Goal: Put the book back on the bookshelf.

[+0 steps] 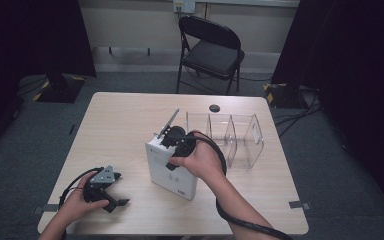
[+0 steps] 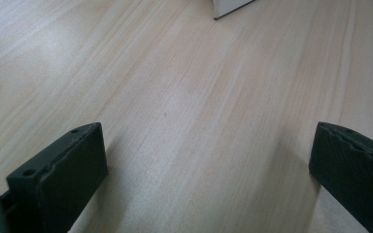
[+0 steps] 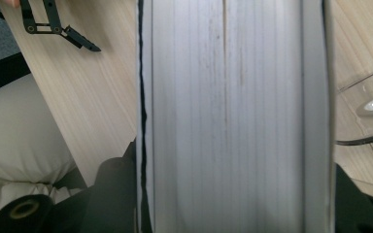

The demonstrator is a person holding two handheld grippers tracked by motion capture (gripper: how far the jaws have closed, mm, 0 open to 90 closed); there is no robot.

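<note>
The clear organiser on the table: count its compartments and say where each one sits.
3: the clear organiser has a left one beside the book, a middle one and a right one near the table's edge.

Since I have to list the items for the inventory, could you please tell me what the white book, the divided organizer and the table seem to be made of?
White book: paper, judging by the stacked page edges, with a smooth white cover, probably card.
Divided organizer: clear, glossy plastic, perhaps acrylic; the table shows through its walls.
Table: pale wood grain with a matt finish, possibly laminate rather than solid wood.
</note>
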